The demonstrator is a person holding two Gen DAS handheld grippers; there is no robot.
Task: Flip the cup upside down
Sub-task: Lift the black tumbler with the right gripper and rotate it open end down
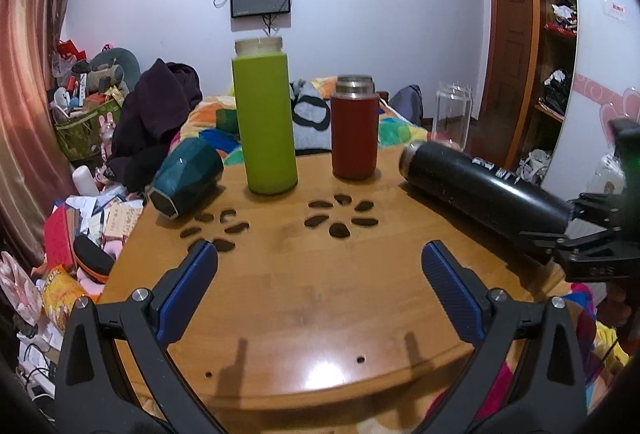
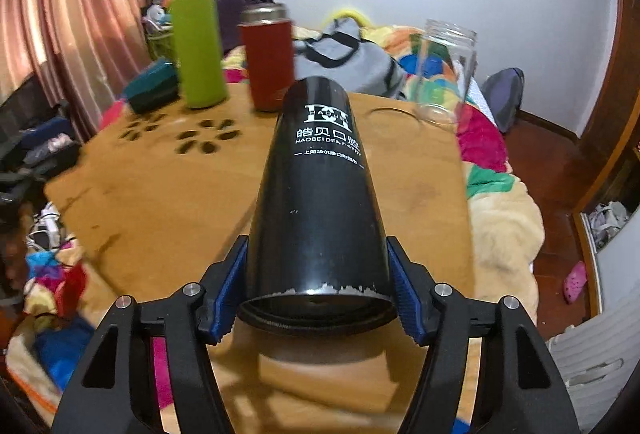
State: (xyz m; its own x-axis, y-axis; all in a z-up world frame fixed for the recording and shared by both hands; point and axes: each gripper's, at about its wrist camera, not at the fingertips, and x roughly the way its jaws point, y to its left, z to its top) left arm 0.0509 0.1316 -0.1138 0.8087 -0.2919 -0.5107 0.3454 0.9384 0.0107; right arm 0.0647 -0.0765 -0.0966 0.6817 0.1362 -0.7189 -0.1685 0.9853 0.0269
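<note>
Right gripper (image 2: 318, 298) clamped on black cup (image 2: 320, 194), held sideways above table's (image 1: 304, 314) right edge. Left gripper (image 1: 318, 286) spread, hovering over near edge. Green bottle (image 1: 266, 122), red flask (image 1: 354, 132) upright along far edge.

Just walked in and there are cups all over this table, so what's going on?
A person with a gripper in each hand is turning cups over. The right gripper is shut on the black cup, held tipped on its side above the wooden table. The left gripper hovers open, holding nothing. The green cup, red cup and clear glass stand upright; a teal cup lies tipped.
</note>
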